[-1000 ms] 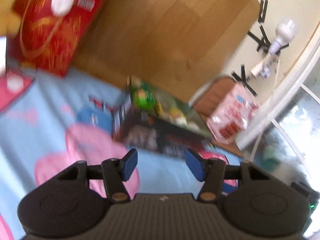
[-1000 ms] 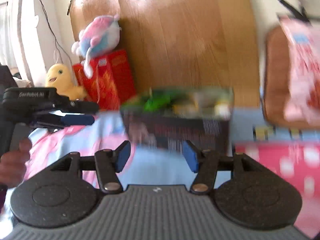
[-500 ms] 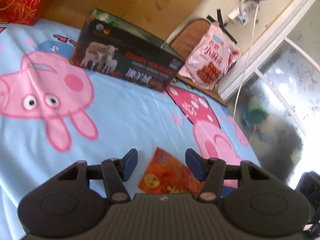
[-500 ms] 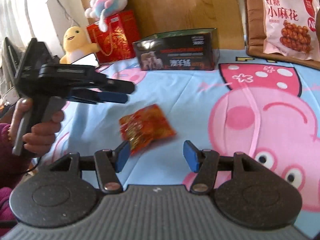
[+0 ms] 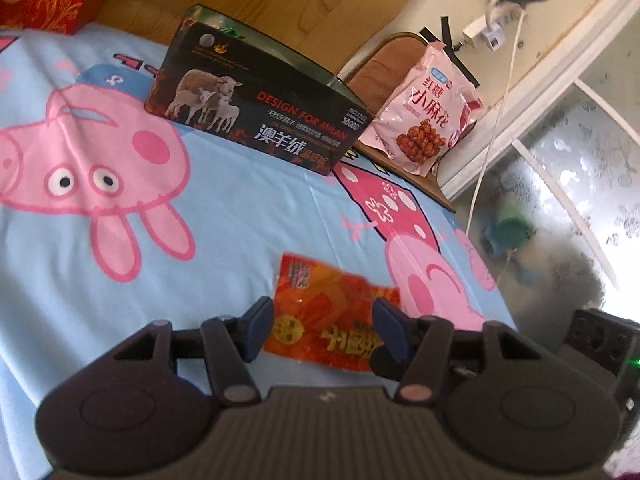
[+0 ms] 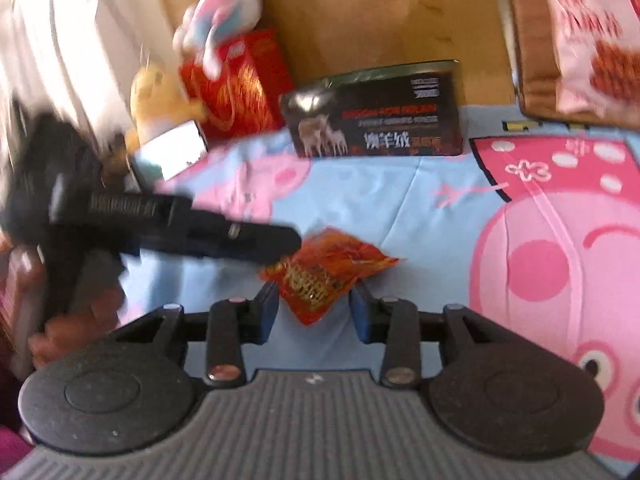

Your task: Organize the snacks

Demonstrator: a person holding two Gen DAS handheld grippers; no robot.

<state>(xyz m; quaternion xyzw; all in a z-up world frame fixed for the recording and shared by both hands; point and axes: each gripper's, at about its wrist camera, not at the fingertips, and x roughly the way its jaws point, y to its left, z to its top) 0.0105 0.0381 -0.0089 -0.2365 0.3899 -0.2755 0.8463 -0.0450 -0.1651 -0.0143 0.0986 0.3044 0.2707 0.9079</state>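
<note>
A small red-orange snack packet (image 5: 332,316) lies flat on the blue cartoon-pig sheet (image 5: 248,216). My left gripper (image 5: 320,326) is open, its blue fingers on either side of the packet's near part, just above it. In the right wrist view the same packet (image 6: 328,268) lies between the open fingers of my right gripper (image 6: 314,310), and the left gripper (image 6: 240,240) reaches in from the left over the packet's far edge. A black open-top box (image 5: 256,120) with sheep on it stands at the back. A pink snack bag (image 5: 424,120) leans at the back right.
A red gift bag (image 6: 236,88), a yellow plush (image 6: 156,100) and a pink-blue plush (image 6: 224,20) stand at the back left against the wooden headboard (image 6: 380,12). A brown cushion (image 5: 384,68) sits behind the pink bag. The bed's right edge drops off near a frosted window (image 5: 560,184).
Both grippers have moved down and forward onto the red-orange packet, which now lies between both pairs of fingers. The right gripper's fingers have narrowed slightly. The packet has not left the sheet.
</note>
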